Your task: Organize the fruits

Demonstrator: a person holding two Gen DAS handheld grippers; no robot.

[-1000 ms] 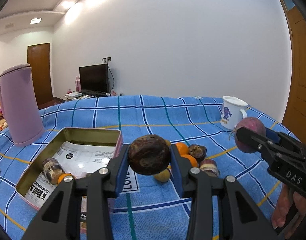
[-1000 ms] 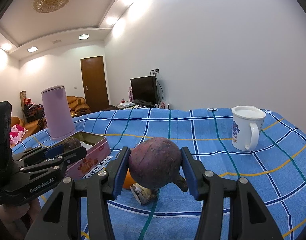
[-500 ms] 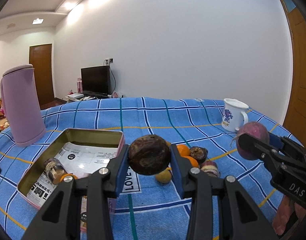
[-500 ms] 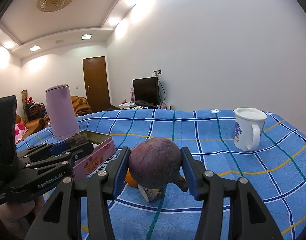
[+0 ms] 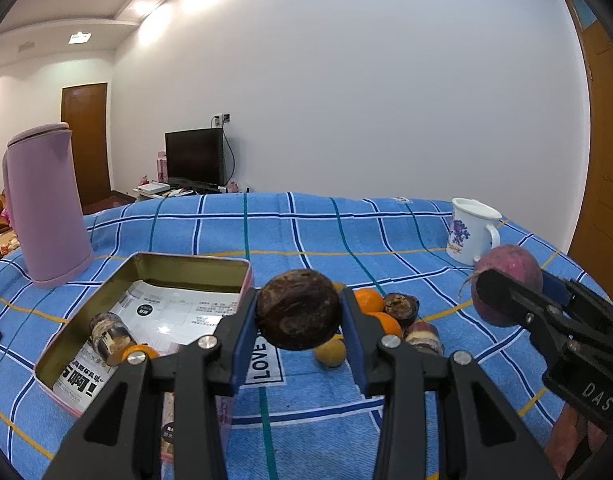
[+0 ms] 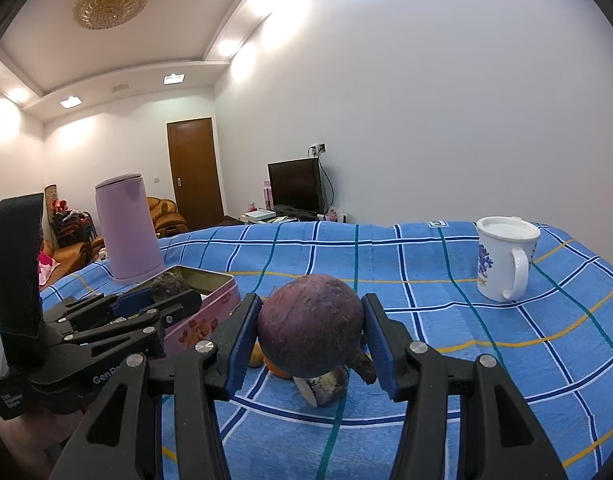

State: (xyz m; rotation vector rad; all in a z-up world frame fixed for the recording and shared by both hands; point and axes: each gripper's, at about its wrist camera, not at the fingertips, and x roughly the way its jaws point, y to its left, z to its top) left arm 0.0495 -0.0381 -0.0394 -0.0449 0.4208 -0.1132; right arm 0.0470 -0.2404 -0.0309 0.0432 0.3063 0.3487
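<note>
Since a second ago the right gripper [image 6: 311, 338] has drifted a little to the right and lower in the left wrist view, so more of the white mug [image 5: 470, 230] shows above it; the left gripper [image 5: 298, 312] and the fruit on the cloth look unchanged. The left gripper pinches a dark brown round fruit [image 5: 298, 309] between its blue pads, held in the air. Just below and to the left of its fingers lies the open tin box [image 5: 186, 264], with a brown-and-white piece [image 5: 108, 336] and a bit of orange fruit [image 5: 140, 351] inside on printed paper. Directly beyond and below its right finger sits a small heap on the blue checked cloth [image 5: 306, 232]: oranges [image 5: 370, 302], a dark halved fruit [image 5: 400, 305], a purple-skinned piece [image 5: 423, 336] and a small yellow fruit [image 5: 330, 353]. The right gripper is clamped on a large purple round fruit [image 6: 311, 330], also clear of the cloth; under it lie a cut piece [image 6: 326, 386] and an orange [image 6: 278, 368]. A pink jug [image 5: 46, 208] stands far to the left, beyond the tin
</note>
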